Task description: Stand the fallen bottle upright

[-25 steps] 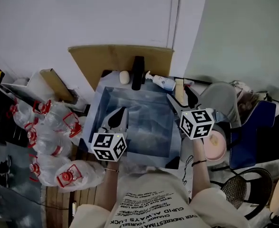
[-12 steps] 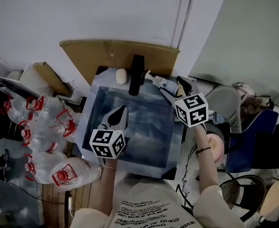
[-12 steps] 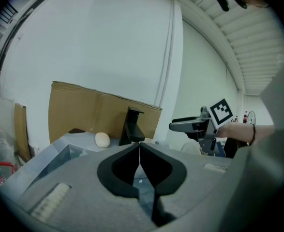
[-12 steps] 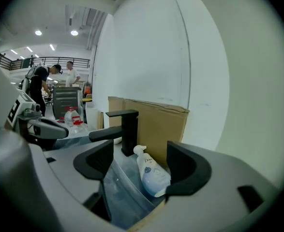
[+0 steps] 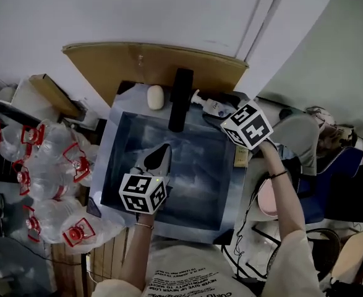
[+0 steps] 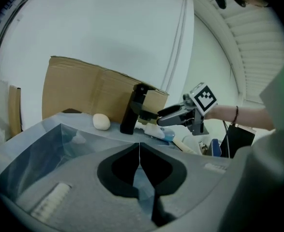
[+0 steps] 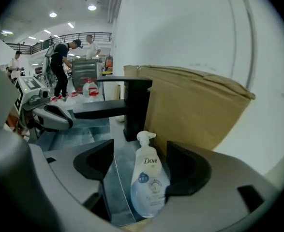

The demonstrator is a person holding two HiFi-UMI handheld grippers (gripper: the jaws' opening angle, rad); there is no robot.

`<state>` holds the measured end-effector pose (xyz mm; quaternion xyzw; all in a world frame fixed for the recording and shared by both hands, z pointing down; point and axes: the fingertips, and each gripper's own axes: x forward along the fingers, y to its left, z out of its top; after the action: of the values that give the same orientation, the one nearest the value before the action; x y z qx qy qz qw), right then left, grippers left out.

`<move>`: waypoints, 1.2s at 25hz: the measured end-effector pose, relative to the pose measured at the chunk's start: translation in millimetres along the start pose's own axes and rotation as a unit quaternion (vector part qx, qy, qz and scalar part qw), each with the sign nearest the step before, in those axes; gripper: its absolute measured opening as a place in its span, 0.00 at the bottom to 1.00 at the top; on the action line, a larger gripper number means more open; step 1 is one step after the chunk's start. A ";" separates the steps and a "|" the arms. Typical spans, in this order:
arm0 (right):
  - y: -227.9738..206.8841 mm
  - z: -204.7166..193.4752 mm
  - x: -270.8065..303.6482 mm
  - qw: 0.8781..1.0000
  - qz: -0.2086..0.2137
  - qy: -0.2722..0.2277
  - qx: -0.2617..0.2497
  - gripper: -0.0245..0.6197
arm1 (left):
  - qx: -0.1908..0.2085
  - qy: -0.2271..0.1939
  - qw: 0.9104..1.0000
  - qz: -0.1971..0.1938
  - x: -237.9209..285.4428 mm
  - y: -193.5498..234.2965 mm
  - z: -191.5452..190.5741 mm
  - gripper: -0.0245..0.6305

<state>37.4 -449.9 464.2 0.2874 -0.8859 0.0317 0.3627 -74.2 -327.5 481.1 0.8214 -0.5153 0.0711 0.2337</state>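
Observation:
A white pump bottle (image 5: pixel 211 106) lies on its side on the back ledge of the steel sink (image 5: pixel 110 135), just right of the black faucet (image 5: pixel 180 98). My right gripper (image 5: pixel 226 117) has reached it. In the right gripper view the bottle (image 7: pixel 149 180) lies between the open jaws of that gripper (image 7: pixel 141 151), pump end pointing away toward the faucet (image 7: pixel 134 108). My left gripper (image 5: pixel 161 150) hangs over the basin, shut and empty. In the left gripper view, the gripper's (image 6: pixel 140 149) jaws meet. Beyond them are the bottle (image 6: pixel 158 132) and the right gripper (image 6: pixel 173 116).
A white soap bar (image 5: pixel 155 96) lies left of the faucet. A cardboard sheet (image 5: pixel 150 60) leans on the wall behind the sink. Large water jugs (image 5: pixel 51 166) crowd the floor at left. A pale block (image 5: pixel 240 156) and a pink bowl (image 5: pixel 264 200) sit at right.
My right gripper has moved away from the sink's right rim toward the back ledge, and its open jaws now straddle the bottle. The left gripper stays over the basin.

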 end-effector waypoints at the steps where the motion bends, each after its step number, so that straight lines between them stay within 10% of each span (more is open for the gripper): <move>1: 0.5 -1.7 5.9 1.000 0.010 0.013 -0.009 0.57 | -0.002 0.003 1.000 -0.001 1.7 1.4 -2.3 0.07; 30: 0.3 -44.7 67.4 0.970 0.103 0.204 -0.079 0.44 | 0.002 0.042 0.999 -0.022 20.4 10.1 -29.5 0.07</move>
<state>26.6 -470.6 541.6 0.1527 -0.8178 0.0567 0.5520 -70.1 -334.2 517.5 0.8293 -0.4868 0.1010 0.2550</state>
